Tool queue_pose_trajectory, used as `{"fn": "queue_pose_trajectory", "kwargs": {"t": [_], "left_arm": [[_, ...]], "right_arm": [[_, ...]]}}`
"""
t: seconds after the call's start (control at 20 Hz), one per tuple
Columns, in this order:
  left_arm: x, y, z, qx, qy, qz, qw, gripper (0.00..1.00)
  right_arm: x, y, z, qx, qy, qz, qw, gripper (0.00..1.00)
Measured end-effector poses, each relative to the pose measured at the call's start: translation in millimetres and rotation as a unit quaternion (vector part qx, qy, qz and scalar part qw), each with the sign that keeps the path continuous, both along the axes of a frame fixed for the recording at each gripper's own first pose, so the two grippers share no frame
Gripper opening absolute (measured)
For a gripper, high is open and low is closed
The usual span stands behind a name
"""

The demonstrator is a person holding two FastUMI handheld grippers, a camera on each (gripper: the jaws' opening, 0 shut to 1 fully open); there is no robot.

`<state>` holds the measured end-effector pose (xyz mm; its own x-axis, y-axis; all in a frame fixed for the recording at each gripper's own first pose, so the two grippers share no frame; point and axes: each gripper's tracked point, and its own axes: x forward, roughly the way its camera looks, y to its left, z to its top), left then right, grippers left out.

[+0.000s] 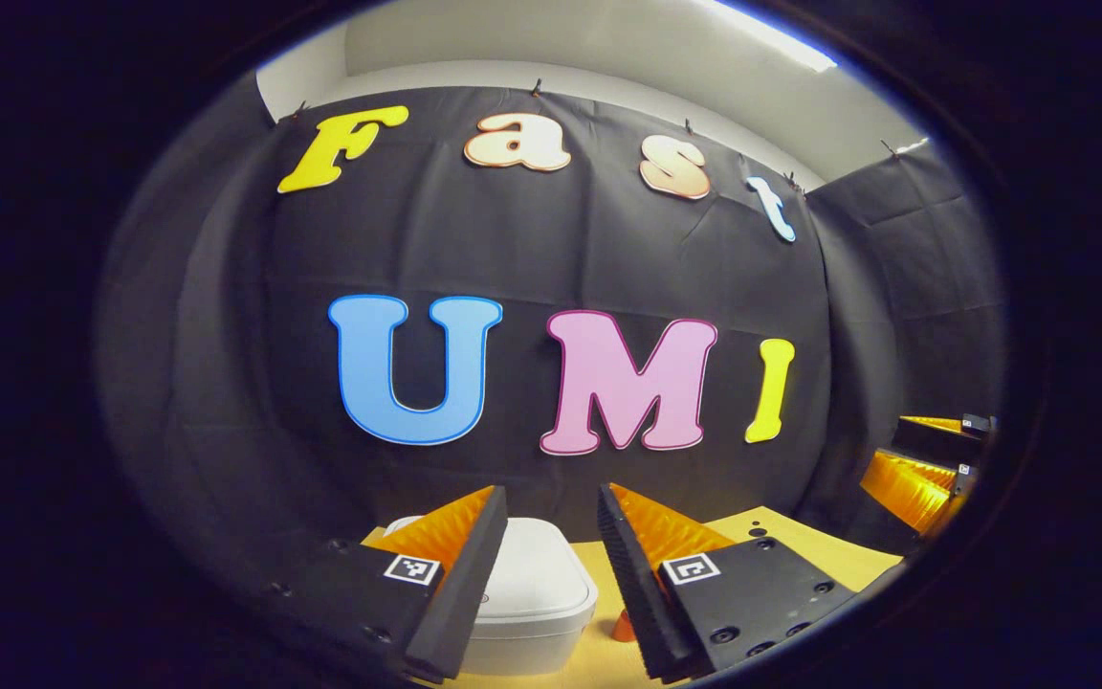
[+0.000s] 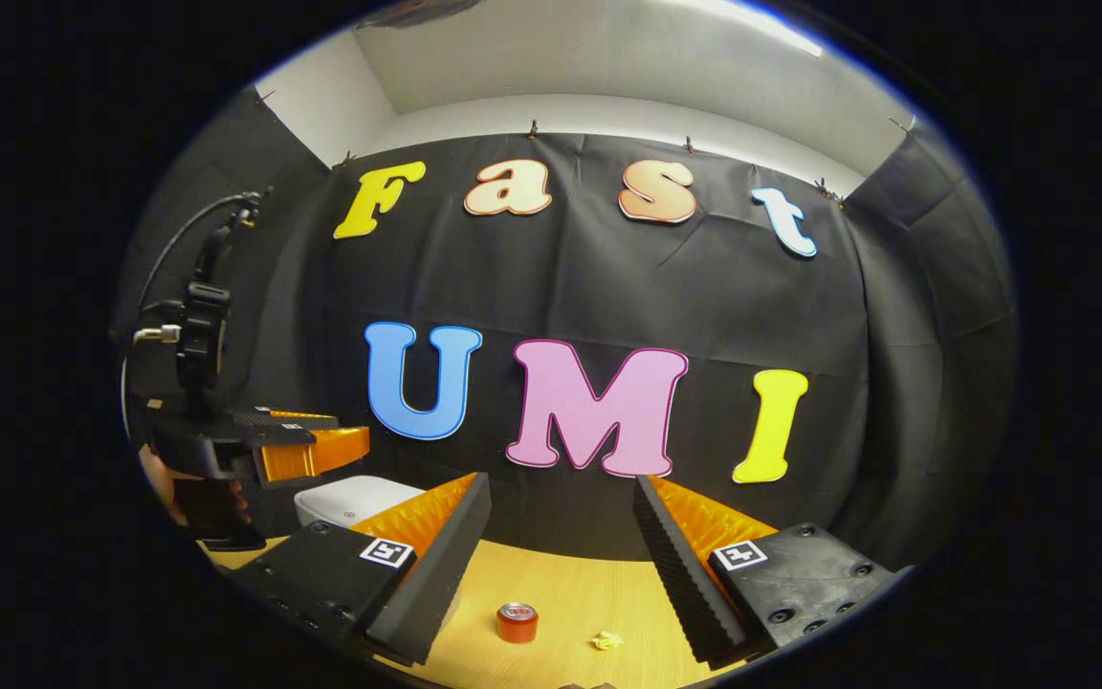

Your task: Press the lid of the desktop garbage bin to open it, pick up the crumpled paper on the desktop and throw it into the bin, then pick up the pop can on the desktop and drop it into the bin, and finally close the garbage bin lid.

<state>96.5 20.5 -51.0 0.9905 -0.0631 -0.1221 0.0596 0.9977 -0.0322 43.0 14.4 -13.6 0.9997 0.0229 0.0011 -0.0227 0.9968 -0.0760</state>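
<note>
Nothing looks done yet: on the left the white bin (image 2: 355,500) sits with its lid down, then the can (image 2: 517,622) and the paper ball (image 2: 607,640) wait on the tabletop (image 2: 561,584), and both grippers' jaws are open and empty.

Bin (image 1: 537,584) white all over, plain lid, no pattern. Bench (image 2: 570,588) light yellowish wood, faint grain. Pop can (image 2: 517,622) right of the bin, red-orange body, silver top. Crumpled paper (image 2: 607,640) past the can, pale yellow. Booth wall cloth (image 2: 608,287) behind the bin, black, creased. Ceiling strip (image 2: 608,67) off-white.
</note>
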Motion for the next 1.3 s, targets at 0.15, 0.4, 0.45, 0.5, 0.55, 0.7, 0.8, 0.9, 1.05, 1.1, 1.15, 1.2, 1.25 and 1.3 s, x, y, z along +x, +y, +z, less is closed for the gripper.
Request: {"fn": "queue_pose_trajectory", "kwargs": {"t": [0.15,0.4,0.45,0.5,0.55,0.7,0.8,0.9,1.05,1.1,1.15,1.2,1.25,1.3], "left_arm": [[9.7,13.6,-26.9,0.004,0.037,0.023,0.999,0.57],[23.6,33.2,-70.8,0.031,0.085,0.047,0.995,0.29],[26.9,36.3,-79.9,0.041,0.093,0.05,0.994,0.26],[27.7,38.1,-88.7,0.05,0.103,0.05,0.992,0.23],[28.5,41.4,-98.2,0.06,0.113,0.053,0.99,0.22],[27.6,50.8,-128.7,0.057,0.148,0.068,0.985,0.08],[25.6,49.9,-128.9,0.05,0.145,0.07,0.986,0.08],[26.0,47.7,-131.9,0.072,0.15,0.063,0.984,0.07],[24.9,47.6,-137.0,0.106,0.145,0.045,0.983,0.07],[25.2,48.0,-136.1,0.102,0.145,0.041,0.983,0.07],[24.4,47.7,-136.2,0.09,0.15,0.037,0.984,0.07],[24.3,48.2,-138.0,0.08,0.151,0.033,0.985,0.07],[24.6,48.0,-137.9,0.071,0.149,0.03,0.986,0.07],[24.0,47.6,-139.9,0.064,0.148,0.028,0.987,0.07]], "right_arm": [[-4.6,-4.4,-5.1,-0.002,0.012,-0.002,1.0,0.98],[-16.9,-5.5,-15.8,-0.002,0.032,0.004,0.999,0.98],[-18.7,-5.9,-18.4,-0.002,0.037,0.004,0.999,0.98],[-20.1,-7.5,-20.5,-0.002,0.041,0.004,0.999,0.98],[-22.7,-9.1,-21.4,-0.002,0.044,0.002,0.999,0.98],[-27.6,-15.4,-26.8,0.0,0.054,-0.004,0.999,0.98],[-30.6,-18.5,-28.9,0.001,0.058,-0.009,0.998,0.98],[-32.5,-20.5,-32.3,0.004,0.063,-0.012,0.998,0.98],[-34.6,-19.3,-36.9,0.007,0.07,-0.011,0.997,0.98],[-34.4,-19.0,-38.0,0.008,0.072,-0.011,0.997,0.98],[-34.7,-17.5,-38.1,0.008,0.072,-0.01,0.997,0.98],[-33.9,-16.8,-37.7,0.008,0.072,-0.009,0.997,0.98],[-34.4,-16.5,-38.9,0.009,0.072,-0.008,0.997,0.98],[-34.3,-15.2,-39.6,0.01,0.073,-0.006,0.997,0.98]]}}
